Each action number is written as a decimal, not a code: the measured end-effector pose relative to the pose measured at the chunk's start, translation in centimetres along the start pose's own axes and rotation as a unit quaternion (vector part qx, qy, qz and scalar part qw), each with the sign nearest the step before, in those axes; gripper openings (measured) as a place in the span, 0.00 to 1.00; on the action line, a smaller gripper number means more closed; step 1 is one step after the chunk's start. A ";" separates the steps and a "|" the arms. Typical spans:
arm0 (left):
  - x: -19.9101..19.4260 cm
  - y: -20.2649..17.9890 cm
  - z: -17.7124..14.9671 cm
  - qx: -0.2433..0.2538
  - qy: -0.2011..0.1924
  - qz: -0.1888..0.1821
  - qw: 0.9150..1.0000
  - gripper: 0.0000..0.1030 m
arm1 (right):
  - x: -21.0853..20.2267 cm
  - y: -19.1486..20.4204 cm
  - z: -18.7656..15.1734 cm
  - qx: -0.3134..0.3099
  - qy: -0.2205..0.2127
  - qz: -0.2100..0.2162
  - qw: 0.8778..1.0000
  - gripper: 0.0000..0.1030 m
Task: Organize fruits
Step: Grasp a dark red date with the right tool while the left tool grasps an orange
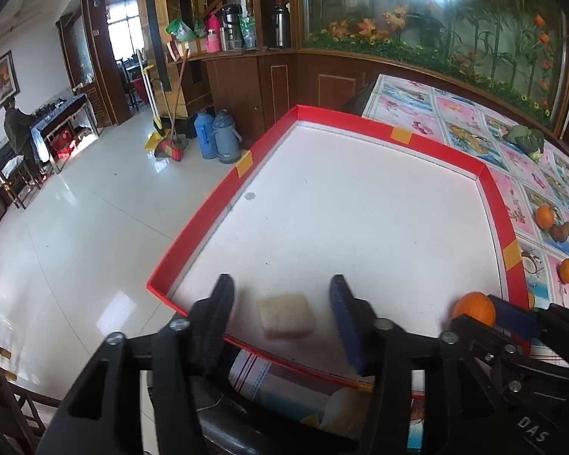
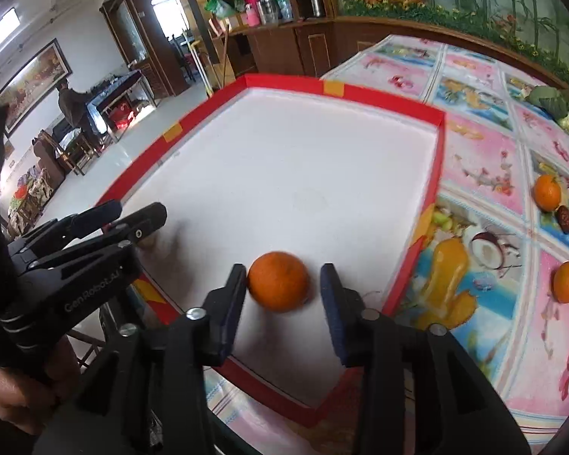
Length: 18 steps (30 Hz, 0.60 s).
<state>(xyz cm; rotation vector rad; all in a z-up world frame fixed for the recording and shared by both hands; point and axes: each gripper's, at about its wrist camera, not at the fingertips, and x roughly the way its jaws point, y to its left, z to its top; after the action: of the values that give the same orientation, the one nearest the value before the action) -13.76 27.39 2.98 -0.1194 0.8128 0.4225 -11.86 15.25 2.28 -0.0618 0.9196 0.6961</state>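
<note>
Left tool (image 1: 282, 313) had its jaws apart over a pale block (image 1: 285, 315) lying in the red-walled tray (image 1: 205, 208) at 6 o'clock, no contact seen; block blurred, kind unclear; right tool (image 2: 283, 290) jaws also apart around an orange (image 2: 278, 280) on the tray floor, its left finger (image 2: 227, 303) touching or nearly touching the peel, motion blur hid which; two more oranges (image 2: 547, 192) (image 2: 566, 281) sat on the bench (image 2: 481, 159) at 3 o'clock, beside small dark fruits (image 2: 567, 220) too small to identify; leafy green item (image 2: 550, 102) at 1 o'clock, partly cut off.
</note>
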 end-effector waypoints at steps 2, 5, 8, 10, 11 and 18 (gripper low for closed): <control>-0.5 0.0 0.2 0.000 -0.008 0.006 1.000 0.61 | -2.0 -1.0 0.1 0.009 -0.035 0.002 0.999 0.52; -1.3 -0.5 0.4 0.002 -0.016 0.009 1.000 0.62 | -5.0 -3.0 0.0 0.030 -0.076 -0.007 0.997 0.61; -1.9 -1.8 0.6 0.013 -0.020 0.002 1.000 0.64 | -7.8 -7.1 -0.7 0.066 -0.104 -0.034 0.992 0.62; -2.3 -3.3 0.6 0.028 -0.021 -0.008 0.999 0.65 | -9.3 -9.9 -1.5 0.088 -0.113 -0.058 0.988 0.62; -2.5 -4.0 0.6 0.036 -0.021 -0.014 0.999 0.65 | -10.1 -11.7 -2.0 0.103 -0.115 -0.075 0.985 0.62; -4.9 -11.2 0.4 0.114 -0.030 -0.078 0.990 0.70 | -16.7 -23.8 -6.4 0.198 -0.142 -0.189 0.951 0.62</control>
<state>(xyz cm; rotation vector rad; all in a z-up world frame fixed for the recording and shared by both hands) -11.82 15.73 6.18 0.0428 0.7813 0.1825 -9.43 -14.25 5.17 0.2098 0.7268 0.1493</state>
